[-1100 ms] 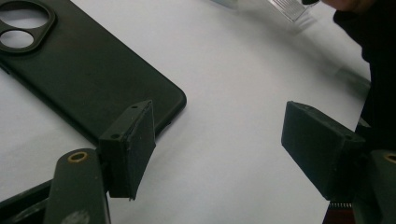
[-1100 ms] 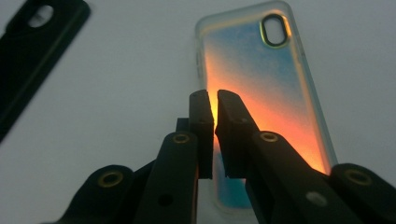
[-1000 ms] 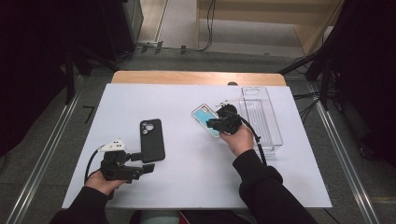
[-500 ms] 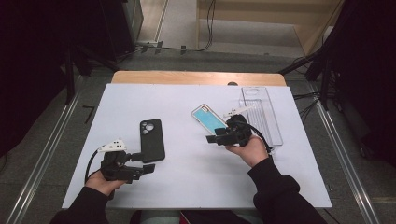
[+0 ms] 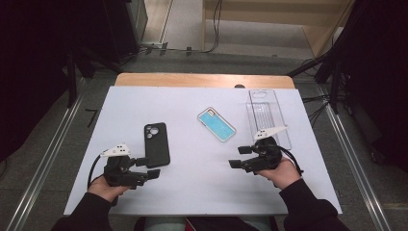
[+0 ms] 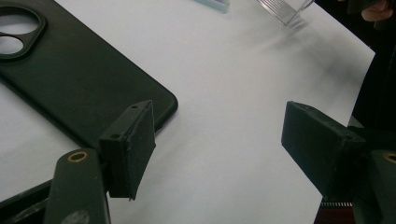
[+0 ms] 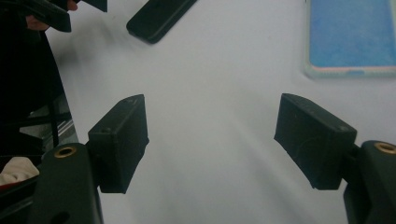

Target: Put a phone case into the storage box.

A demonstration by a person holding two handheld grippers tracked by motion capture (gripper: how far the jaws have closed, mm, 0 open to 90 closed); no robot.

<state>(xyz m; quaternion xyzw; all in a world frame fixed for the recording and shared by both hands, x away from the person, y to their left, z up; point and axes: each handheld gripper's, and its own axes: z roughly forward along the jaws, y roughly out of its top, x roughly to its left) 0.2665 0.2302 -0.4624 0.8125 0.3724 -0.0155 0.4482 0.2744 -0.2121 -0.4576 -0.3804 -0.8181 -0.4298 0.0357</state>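
White tabletop (image 5: 192, 106): blue phone case (image 5: 217, 124) lies apart from the right hand-held gripper (image 5: 238, 157), jaws just opened wide, empty.

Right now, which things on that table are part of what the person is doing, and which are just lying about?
In use:
- blue phone case, just let go by the right claw, whose jaws have opened
- black phone case, beside the open left claw

Lying about:
- clear plastic tray

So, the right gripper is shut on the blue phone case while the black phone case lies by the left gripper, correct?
Not quite: the right gripper is open and empty, its jaws having just opened, as the right gripper view shows. The blue phone case lies free; the black phone case lies by the left gripper.
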